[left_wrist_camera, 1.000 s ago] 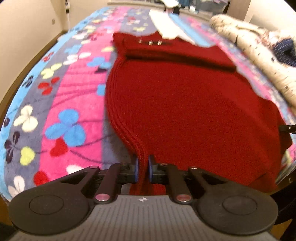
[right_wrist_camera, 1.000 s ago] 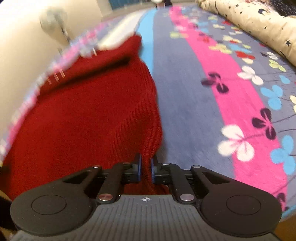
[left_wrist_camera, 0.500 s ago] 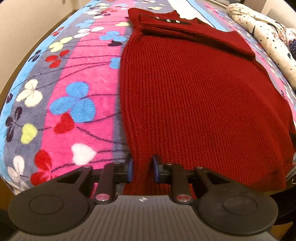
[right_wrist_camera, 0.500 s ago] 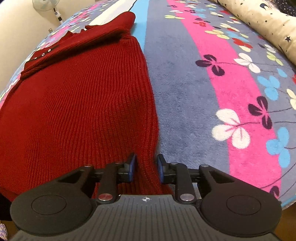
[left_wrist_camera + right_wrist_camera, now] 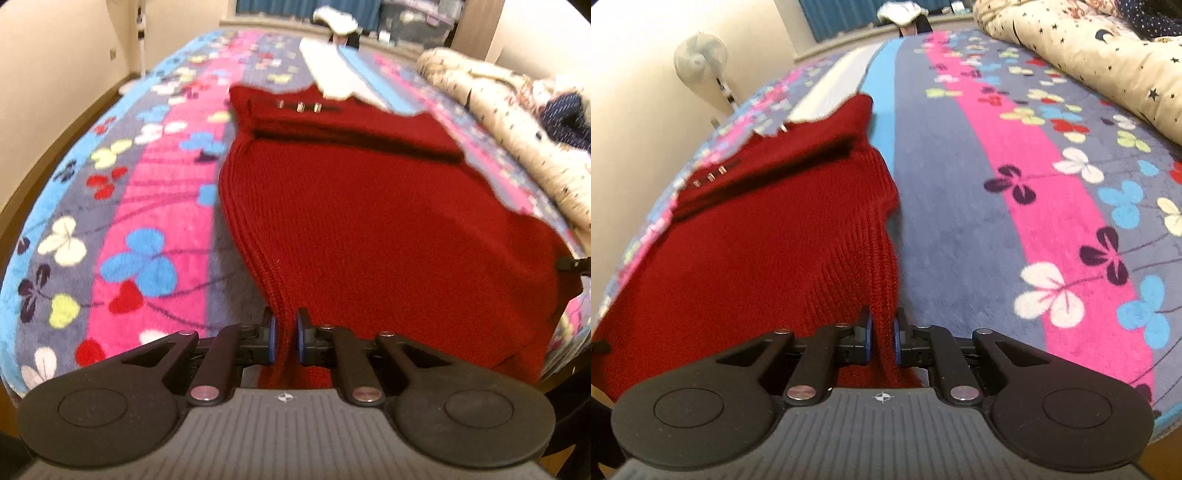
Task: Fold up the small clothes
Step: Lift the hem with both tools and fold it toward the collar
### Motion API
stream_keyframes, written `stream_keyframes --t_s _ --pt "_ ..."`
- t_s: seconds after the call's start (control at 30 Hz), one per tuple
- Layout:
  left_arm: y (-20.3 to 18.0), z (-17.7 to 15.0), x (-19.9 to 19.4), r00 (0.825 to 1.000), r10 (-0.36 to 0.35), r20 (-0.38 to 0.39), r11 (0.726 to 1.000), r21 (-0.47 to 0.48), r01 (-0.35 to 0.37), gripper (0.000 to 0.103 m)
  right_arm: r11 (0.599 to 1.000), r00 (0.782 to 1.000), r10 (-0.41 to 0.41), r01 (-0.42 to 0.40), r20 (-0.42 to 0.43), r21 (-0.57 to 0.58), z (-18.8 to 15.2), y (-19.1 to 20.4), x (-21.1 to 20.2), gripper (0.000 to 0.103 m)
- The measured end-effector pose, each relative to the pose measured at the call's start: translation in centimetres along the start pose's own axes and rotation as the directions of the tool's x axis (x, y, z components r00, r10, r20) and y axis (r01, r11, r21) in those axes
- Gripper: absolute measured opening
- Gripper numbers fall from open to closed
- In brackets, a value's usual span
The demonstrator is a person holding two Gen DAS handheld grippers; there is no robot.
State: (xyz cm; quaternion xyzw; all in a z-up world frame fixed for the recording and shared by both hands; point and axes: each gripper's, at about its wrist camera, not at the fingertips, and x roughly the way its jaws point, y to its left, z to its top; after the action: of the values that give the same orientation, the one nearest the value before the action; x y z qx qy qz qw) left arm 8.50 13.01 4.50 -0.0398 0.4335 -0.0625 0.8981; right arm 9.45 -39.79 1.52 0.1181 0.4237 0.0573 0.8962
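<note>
Red knit sweater (image 5: 369, 206) lies spread on the bed, on a flower-print blanket (image 5: 122, 206) with pink, grey and blue stripes. Left gripper (image 5: 283, 341) clamps the sweater's near-left hem corner; knit bunched between the blue-padded fingers (image 5: 271, 339), ribbed edge running up and away from them. Right gripper (image 5: 882, 341) clamps the near-right hem corner the same way, fabric pinched between its fingers (image 5: 896, 341). In the right view the sweater (image 5: 757, 240) side edge is lifted and rippled just above the grip, standing off the blanket (image 5: 1015, 184). Far end of the sweater is flat, with a sleeve folded across the chest and three small metal buttons (image 5: 300, 107) at the neck. A white cloth (image 5: 332, 70) lies beyond the collar, touching or just overlapping it; cannot tell which. Cream star-print duvet (image 5: 1089, 55) heaped along the bed's right side, a dark blue dotted item (image 5: 565, 114) on top of it. White standing fan (image 5: 700, 59) by the wall past the bed's left side. Both views are motion-blurred.
</note>
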Motion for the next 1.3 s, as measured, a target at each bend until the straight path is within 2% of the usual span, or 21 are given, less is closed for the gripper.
stream_keyframes --t_s 0.1,0.23,0.47,0.63,0.73,0.8,0.83,0.87,0.93,0.97,1.03,1.17,1.3 --pt "-0.1 0.8 -1.9 0.997 -0.035 0.069 0.999 -0.008 0.035 0.01 0.997 0.996 0.057 -0.059 0.066 0.039 0.9 -0.2 -2.0 0.01" --pt "-0.3 2.1 -5.0 0.982 -0.088 0.167 0.996 -0.011 0.091 0.01 0.989 0.979 0.129 -0.138 0.156 0.048 1.8 0.2 -5.0 0.01" --pt "0.0 3.1 -10.3 0.954 -0.165 0.25 0.985 -0.011 0.173 0.009 0.973 0.93 0.22 -0.23 0.293 0.002 2.0 1.4 -10.7 0.009" --pt "1.6 2.1 -15.1 0.928 -0.242 0.284 0.965 -0.03 0.261 0.009 0.946 0.87 0.284 -0.324 0.402 0.032 0.1 0.2 -15.0 0.009" --pt "2.7 1.4 -17.7 0.907 -0.287 0.309 0.95 -0.032 0.312 0.009 0.91 0.814 0.322 -0.407 0.484 0.079 -1.9 -1.7 -17.4 0.009" --pt "3.5 1.4 -18.2 0.902 -0.299 0.31 0.943 -0.047 0.329 0.009 0.886 0.782 0.332 -0.45 0.528 0.11 -2.8 -2.9 -18.2 0.009" --pt "3.9 1.6 -17.9 0.906 -0.295 0.303 0.943 -0.059 0.326 0.009 0.881 0.781 0.321 -0.454 0.536 0.133 -2.8 -3.6 -18.2 0.009" --pt "4.2 1.8 -17.3 0.915 -0.28 0.291 0.948 -0.067 0.312 0.01 0.884 0.794 0.302 -0.44 0.527 0.157 -2.6 -4.0 -17.9 0.009" --pt "4.7 2.5 -15.2 0.934 -0.251 0.253 0.955 -0.094 0.282 0.01 0.91 0.86 0.216 -0.349 0.462 0.225 -1.3 -4.7 -16.0 0.009" --pt "4.9 3.0 -14.1 0.94 -0.245 0.237 0.956 -0.105 0.276 0.01 0.909 0.885 0.188 -0.321 0.427 0.266 -0.4 -5.2 -14.8 0.008" --pt "5.3 4.6 -11.1 0.956 -0.22 0.193 0.959 -0.136 0.248 0.01 0.904 0.918 0.15 -0.278 0.368 0.324 1.6 -5.4 -12.4 0.008" --pt "6.6 8.3 -4.9 0.981 -0.156 0.119 0.969 -0.173 0.175 0.01 0.942 0.955 0.097 -0.178 0.279 0.283 6.5 -4.0 -7.0 0.008" --pt "7.6 12.1 1.0 0.992 -0.114 0.059 0.979 -0.162 0.122 0.01 0.958 0.981 0.044 -0.095 0.191 0.27 10.4 -3.3 -0.9 0.008"
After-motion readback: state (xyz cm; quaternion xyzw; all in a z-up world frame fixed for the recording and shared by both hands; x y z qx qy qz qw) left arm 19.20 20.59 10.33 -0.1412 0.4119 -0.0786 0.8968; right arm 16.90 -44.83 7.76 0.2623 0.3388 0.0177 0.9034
